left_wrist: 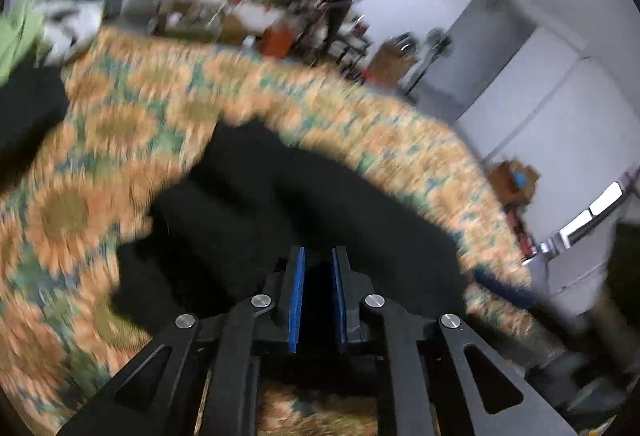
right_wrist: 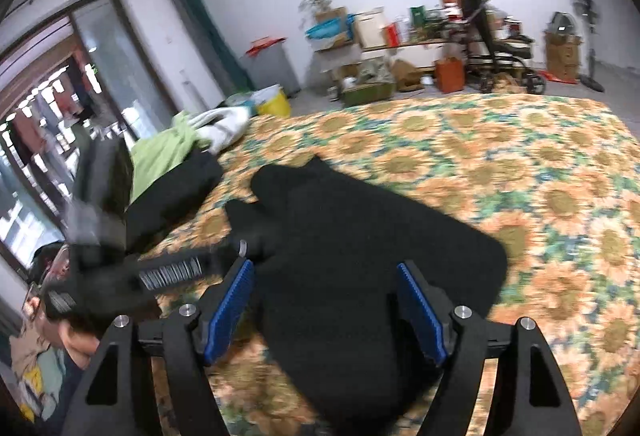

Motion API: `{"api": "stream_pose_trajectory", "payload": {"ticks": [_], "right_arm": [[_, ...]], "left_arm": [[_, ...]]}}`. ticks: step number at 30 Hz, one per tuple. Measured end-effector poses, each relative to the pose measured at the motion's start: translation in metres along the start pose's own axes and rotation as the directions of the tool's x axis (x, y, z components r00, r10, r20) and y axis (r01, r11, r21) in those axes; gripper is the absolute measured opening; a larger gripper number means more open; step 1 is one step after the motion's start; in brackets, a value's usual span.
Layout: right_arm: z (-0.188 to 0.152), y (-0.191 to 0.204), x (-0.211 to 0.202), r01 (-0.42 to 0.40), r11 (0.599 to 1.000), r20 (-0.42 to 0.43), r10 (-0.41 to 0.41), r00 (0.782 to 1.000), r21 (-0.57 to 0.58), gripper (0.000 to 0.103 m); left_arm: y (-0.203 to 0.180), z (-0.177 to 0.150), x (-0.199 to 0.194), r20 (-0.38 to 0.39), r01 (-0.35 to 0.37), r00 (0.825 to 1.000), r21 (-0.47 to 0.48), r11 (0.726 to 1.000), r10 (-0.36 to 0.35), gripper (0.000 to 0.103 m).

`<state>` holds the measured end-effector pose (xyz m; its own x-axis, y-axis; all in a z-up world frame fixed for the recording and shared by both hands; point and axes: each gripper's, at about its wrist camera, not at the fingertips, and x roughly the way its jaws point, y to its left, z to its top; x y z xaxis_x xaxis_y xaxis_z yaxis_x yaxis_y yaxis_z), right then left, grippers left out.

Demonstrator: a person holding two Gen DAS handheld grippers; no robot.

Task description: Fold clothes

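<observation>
A black garment [left_wrist: 280, 203] [right_wrist: 360, 256] lies spread on a sunflower-print bedspread [left_wrist: 120, 123] [right_wrist: 500, 155], with two lobes pointing away from me. My left gripper [left_wrist: 319, 252] is down on its near edge. The blue pads [left_wrist: 296, 300] stand almost together with dark cloth between them, so it looks shut on the garment. In the right wrist view the left gripper [right_wrist: 180, 268] appears blurred at the garment's left edge. My right gripper [right_wrist: 324, 266] hovers over the garment's near part with its blue pads [right_wrist: 420, 316] wide apart, open and pressing on nothing.
A second black garment [right_wrist: 176, 191] [left_wrist: 28, 115], a green cloth [right_wrist: 168, 151] and a white cloth [right_wrist: 224, 123] are piled at the bed's far left. Boxes, a stroller [right_wrist: 500, 47] and a fan [right_wrist: 588, 35] line the back wall. A hand [right_wrist: 76, 340] shows at lower left.
</observation>
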<state>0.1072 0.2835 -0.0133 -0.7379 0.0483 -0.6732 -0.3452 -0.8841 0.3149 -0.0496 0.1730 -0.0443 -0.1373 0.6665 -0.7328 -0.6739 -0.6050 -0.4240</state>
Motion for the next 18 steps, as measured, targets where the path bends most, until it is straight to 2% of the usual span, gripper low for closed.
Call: {"api": "stream_pose_trajectory", "payload": {"ticks": [1, 4, 5, 8, 10, 12, 14, 17, 18], "right_arm": [[0.001, -0.005, -0.002, 0.015, 1.000, 0.004, -0.015, 1.000, 0.012, 0.077], [-0.001, -0.027, 0.016, 0.051, 0.997, -0.061, -0.047, 0.997, 0.053, 0.077], [-0.001, -0.031, 0.022, 0.065, 0.996, -0.079, -0.061, 0.995, 0.061, 0.073], [0.008, -0.029, 0.013, 0.087, 0.994, -0.046, -0.084, 0.995, 0.062, 0.071], [0.015, -0.024, 0.006, 0.092, 0.995, -0.012, -0.092, 0.996, 0.046, 0.071], [0.021, -0.016, 0.003, 0.110, 0.994, 0.009, -0.110, 0.994, 0.005, 0.064], [0.028, -0.011, 0.014, 0.149, 0.989, -0.006, -0.149, 0.989, -0.026, 0.043], [0.032, -0.015, 0.038, 0.200, 0.979, -0.046, -0.201, 0.978, -0.033, 0.029], [0.032, -0.017, 0.044, 0.209, 0.977, -0.053, -0.211, 0.976, -0.033, 0.028]], "left_arm": [[0.005, -0.005, 0.003, -0.002, -0.002, 1.000, -0.008, 1.000, 0.002, 0.010], [0.017, -0.010, 0.001, 0.018, 0.043, 0.999, -0.057, 0.997, -0.043, 0.008], [0.016, -0.009, 0.001, 0.017, 0.042, 0.999, -0.058, 0.997, -0.041, 0.008], [0.004, -0.007, -0.009, 0.049, 0.005, 0.999, -0.020, 1.000, -0.004, 0.008], [-0.007, -0.006, -0.020, 0.101, 0.013, 0.995, 0.011, 1.000, -0.014, 0.009], [-0.018, 0.001, -0.026, 0.133, 0.017, 0.991, 0.039, 0.999, -0.022, 0.010], [-0.027, 0.015, -0.019, 0.130, -0.024, 0.991, 0.037, 0.999, 0.019, 0.010], [-0.024, 0.033, 0.009, 0.065, -0.065, 0.996, 0.022, 0.998, 0.063, 0.010], [-0.020, 0.039, 0.020, 0.044, -0.077, 0.996, 0.007, 0.997, 0.076, 0.010]]}}
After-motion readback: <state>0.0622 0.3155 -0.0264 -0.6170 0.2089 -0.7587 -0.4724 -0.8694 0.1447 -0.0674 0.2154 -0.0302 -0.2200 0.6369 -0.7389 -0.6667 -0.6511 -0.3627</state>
